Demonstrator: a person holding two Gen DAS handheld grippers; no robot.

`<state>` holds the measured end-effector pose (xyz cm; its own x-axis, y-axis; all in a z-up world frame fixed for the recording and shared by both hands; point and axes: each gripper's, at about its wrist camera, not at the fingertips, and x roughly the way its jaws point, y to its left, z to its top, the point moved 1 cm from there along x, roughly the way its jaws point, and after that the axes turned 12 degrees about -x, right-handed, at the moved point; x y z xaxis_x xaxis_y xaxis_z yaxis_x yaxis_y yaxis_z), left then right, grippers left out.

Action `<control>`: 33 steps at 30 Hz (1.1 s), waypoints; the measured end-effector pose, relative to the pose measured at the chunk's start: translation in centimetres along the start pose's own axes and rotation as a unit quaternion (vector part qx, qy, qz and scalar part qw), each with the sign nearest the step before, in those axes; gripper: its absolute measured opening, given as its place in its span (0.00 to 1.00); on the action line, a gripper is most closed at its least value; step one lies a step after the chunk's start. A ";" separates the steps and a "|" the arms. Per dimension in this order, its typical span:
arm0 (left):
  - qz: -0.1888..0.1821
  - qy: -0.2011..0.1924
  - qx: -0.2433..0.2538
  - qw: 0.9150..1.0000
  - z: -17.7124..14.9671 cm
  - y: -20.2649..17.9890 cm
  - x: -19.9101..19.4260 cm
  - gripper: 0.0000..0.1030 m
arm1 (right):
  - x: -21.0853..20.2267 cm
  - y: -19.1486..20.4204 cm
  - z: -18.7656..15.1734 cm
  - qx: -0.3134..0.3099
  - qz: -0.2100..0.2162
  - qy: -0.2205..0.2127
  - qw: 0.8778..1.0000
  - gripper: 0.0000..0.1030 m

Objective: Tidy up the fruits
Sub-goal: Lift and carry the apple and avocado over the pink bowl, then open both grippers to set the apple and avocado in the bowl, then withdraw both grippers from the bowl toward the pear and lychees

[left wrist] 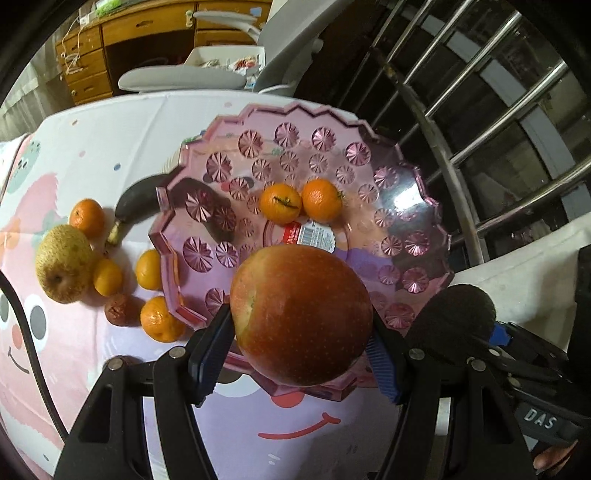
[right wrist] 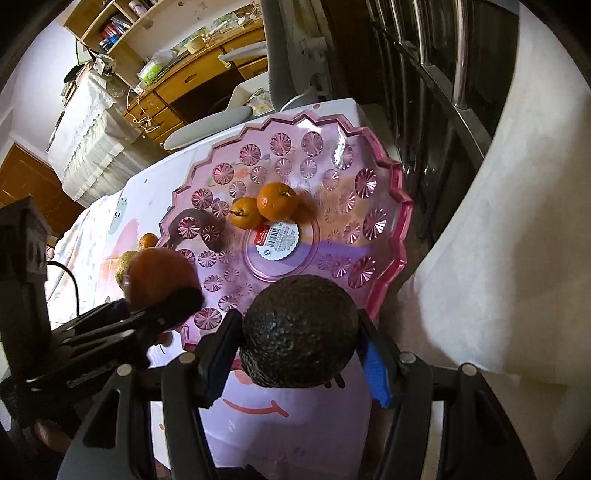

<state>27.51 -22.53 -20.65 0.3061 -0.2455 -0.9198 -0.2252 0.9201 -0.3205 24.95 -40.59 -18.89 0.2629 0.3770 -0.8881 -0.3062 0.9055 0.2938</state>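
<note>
A round white sticker (right wrist: 277, 240) with a red band and a barcode sat in the middle of the pink tray (right wrist: 391, 221). Its letters were too small to read. In the left view, white letters "DAS" (left wrist: 540, 419) showed on the black body of the other tool at the lower right.

The tray was see-through plastic with a zigzag rim and star shapes pressed into it. It lay on a cloth (left wrist: 92, 147) with pink cartoon faces. Two small oranges (left wrist: 279, 204) sat side by side in the tray, touching, just above the sticker.

The left gripper (left wrist: 301, 345) was clamped on a red apple (left wrist: 301, 314), with a blue pad pressed on each side. The apple hung over the near part of the tray.

The right gripper (right wrist: 299, 352) squeezed a dark, bumpy fruit (right wrist: 299, 330), maybe an avocado. It hung over the near rim of the tray.

More fruit lay on the cloth, left of the tray. There was a yellow-brown pear (left wrist: 64, 263) with a few small oranges (left wrist: 87, 217) around it, some touching it. A small, wrinkled brown fruit (left wrist: 119, 309) lay near the pear. A very dark banana (left wrist: 142, 201) lay against the tray rim, with part of it seen through the pink plastic.

Behind the table stood a wooden desk (left wrist: 147, 26) with drawers and a grey chair (left wrist: 181, 77). Shiny metal bars (left wrist: 498, 110) ran along the right side.
</note>
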 end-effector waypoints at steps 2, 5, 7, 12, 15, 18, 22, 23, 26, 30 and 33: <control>0.002 0.007 -0.002 1.000 0.0 0.1 0.3 0.64 | 0.1 0.0 0.0 -0.001 0.003 -0.001 1.000 0.60; 0.006 0.015 -0.002 1.000 0.0 0.3 0.7 0.65 | 0.0 -0.1 0.1 0.005 0.013 -0.010 1.000 0.60; 0.005 0.017 0.001 1.000 -0.1 0.5 0.5 0.67 | -0.4 0.0 0.3 0.003 0.017 -0.023 1.000 0.60; -0.014 -0.022 0.005 1.000 0.5 0.9 -1.5 0.83 | -0.5 1.0 0.4 -0.014 0.014 -0.025 0.999 0.60; -0.011 -0.031 0.007 0.999 0.4 1.0 -2.3 0.84 | -0.5 1.3 0.2 -0.014 0.018 -0.024 0.999 0.60; -0.022 -0.031 -0.012 0.999 -0.1 2.1 -3.1 0.84 | -0.5 1.6 0.0 -0.013 0.024 -0.020 0.999 0.60; -0.022 -0.034 -0.020 0.999 -1.1 3.7 -4.2 0.84 | -0.3 2.0 -0.5 -0.013 0.026 -0.013 0.999 0.60; -0.021 -0.035 -0.021 0.999 -1.3 4.0 -4.4 0.84 | -0.2 2.1 -0.6 -0.012 0.028 -0.012 0.999 0.60; -0.016 -0.036 -0.031 0.999 -2.3 5.5 -5.4 0.83 | 0.0 2.7 -1.2 -0.005 0.034 -0.009 0.999 0.60; -0.012 -0.033 -0.048 0.998 -3.6 7.9 -6.5 0.83 | 0.4 4.0 -2.4 0.006 0.046 -0.004 0.999 0.60; -0.003 -0.034 -0.053 0.998 -4.3 9.5 -7.1 0.83 | 0.8 5.3 -3.4 0.018 0.052 0.000 0.998 0.60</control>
<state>19.21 -13.30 -18.11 0.3688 -0.2263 -0.9015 -0.3190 0.8802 -0.3514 20.47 -36.18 -19.28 0.2308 0.4691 -0.8524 -0.2979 0.8681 0.3971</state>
